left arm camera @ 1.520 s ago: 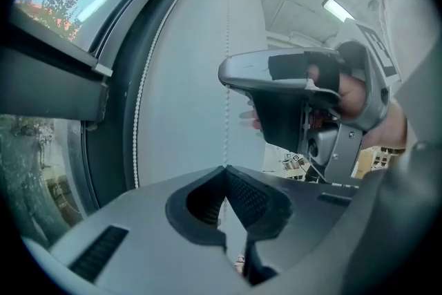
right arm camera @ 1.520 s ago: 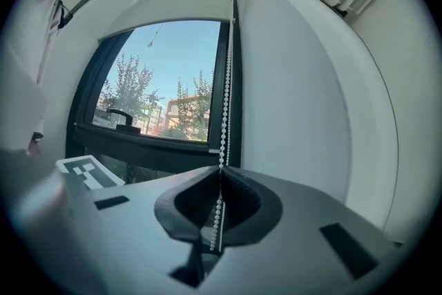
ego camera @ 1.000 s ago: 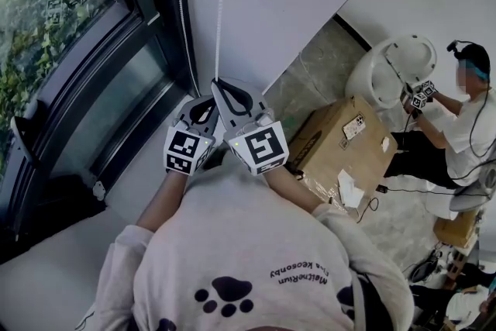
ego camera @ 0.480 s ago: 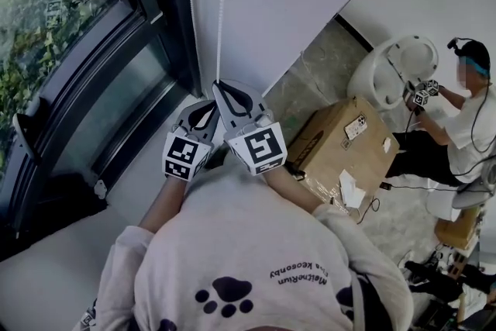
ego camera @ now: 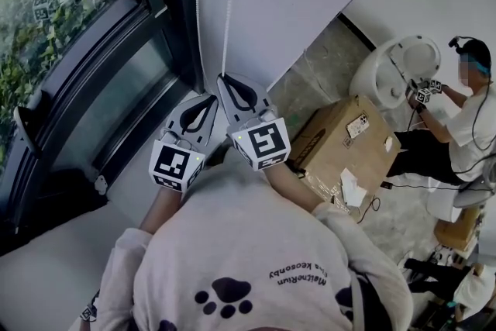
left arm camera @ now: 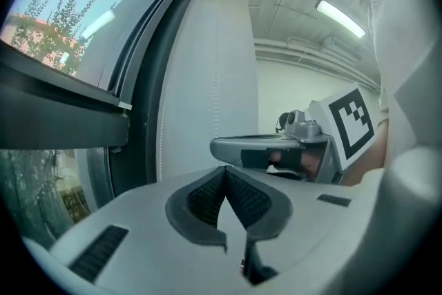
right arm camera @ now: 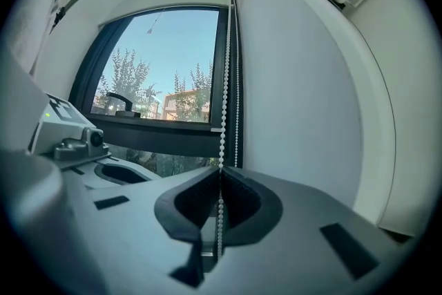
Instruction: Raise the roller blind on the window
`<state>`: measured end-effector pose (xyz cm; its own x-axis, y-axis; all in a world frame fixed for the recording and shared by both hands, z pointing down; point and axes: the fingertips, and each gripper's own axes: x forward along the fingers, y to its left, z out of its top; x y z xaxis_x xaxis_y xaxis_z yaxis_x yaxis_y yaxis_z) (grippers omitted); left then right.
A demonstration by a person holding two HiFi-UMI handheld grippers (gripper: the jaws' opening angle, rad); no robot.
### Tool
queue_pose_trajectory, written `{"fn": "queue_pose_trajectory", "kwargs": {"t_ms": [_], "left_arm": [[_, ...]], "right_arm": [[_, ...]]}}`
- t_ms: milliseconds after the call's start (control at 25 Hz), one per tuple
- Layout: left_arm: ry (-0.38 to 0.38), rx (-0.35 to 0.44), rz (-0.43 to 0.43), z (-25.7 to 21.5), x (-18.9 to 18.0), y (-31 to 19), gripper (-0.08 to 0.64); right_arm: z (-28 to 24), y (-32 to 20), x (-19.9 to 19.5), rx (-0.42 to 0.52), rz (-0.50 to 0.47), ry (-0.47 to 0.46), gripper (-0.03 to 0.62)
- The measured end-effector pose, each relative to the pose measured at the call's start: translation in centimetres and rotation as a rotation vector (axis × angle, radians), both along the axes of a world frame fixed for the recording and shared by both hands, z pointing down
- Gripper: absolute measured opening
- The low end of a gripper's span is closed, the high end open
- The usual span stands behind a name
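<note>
White bead chain point(right arm camera: 223, 100) pinched tight in my right gripper point(right arm camera: 220, 183), at the window's point(right arm camera: 166, 72) right edge, my left gripper point(left arm camera: 224, 176) closed, empty, just beside

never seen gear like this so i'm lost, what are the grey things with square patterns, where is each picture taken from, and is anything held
A person, not a robot, holds hand-held tongs in each hand; the patterned cubes are part of them. One picture comes from a camera on the person's head, looking down. The other two come from cameras riding on each pair of tongs. The right tongs are closed on the white bead chain hanging beside the window. The left tongs are closed with nothing between them. A cardboard box stands on the floor.
</note>
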<state>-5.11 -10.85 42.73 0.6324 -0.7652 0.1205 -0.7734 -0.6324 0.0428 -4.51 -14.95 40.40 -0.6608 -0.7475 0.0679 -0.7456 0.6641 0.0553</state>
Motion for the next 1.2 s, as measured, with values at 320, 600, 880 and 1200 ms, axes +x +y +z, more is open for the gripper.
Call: {"fn": "queue_pose_trajectory", "kwargs": {"t_ms": [320, 600, 880, 1200], "left_arm": [[0.016, -0.023, 0.01, -0.8, 0.3, 0.8, 0.006], [0.06, -0.036, 0.013, -1.1, 0.2, 0.8, 0.006], [0.083, 0.008, -0.036, -3.4, -0.6, 1.0, 0.007], [0.081, 0.074, -0.084, -6.9, -1.1, 1.7, 0.006]], "right_arm": [[-0.2, -0.4, 0.6, -0.01, 0.028, -0.005, 0.014], [-0.5, -0.6, 1.0, -0.008, 0.051, -0.003, 0.017], [-3.1, 1.2, 1.4, 0.046, 0.051, -0.015, 0.098], [-7.1, 4.2, 2.3, 0.131, 0.062, -0.054, 0.049]]}}
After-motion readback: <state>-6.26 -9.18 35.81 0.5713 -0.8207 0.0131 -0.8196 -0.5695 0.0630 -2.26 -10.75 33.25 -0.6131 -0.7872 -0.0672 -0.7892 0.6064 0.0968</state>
